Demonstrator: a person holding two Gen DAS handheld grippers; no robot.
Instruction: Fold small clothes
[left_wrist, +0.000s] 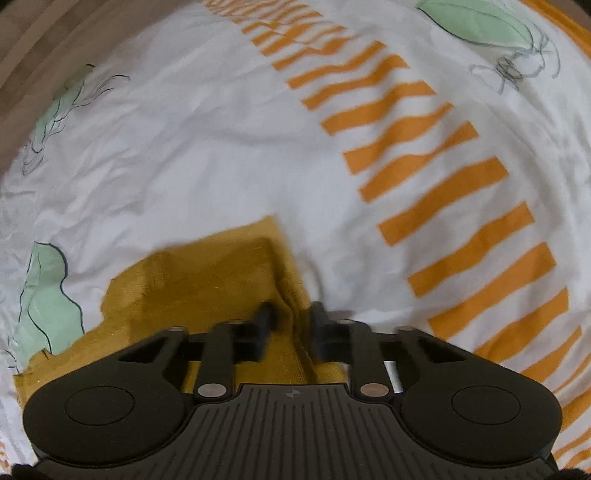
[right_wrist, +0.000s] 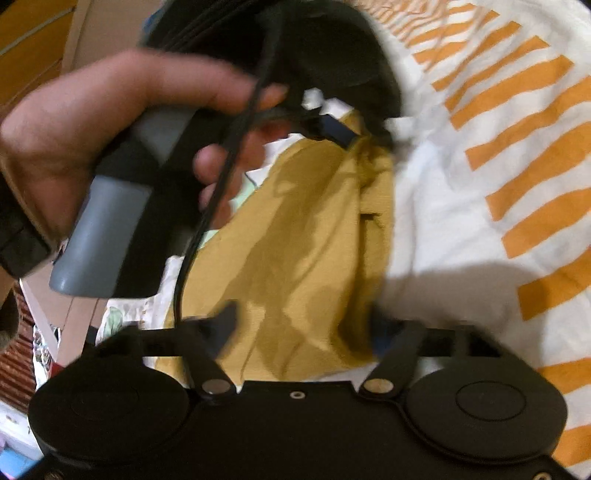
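Left gripper (left_wrist: 290, 317) pinches a raised fold of mustard-yellow knit cloth (left_wrist: 207, 273) on the white, orange-striped sheet (left_wrist: 221, 155); right gripper (right_wrist: 303, 325), half-open, straddles the cloth's near end.

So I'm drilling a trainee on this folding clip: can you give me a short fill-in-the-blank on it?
1. The small cloth is ____ in colour.
2. It lies on a white sheet with ____ stripes.
3. A fold of the cloth sits between the left claw's ____.
4. A bare ____ grips the left claw's grey handle.

Missing: mustard yellow; orange; fingers; hand
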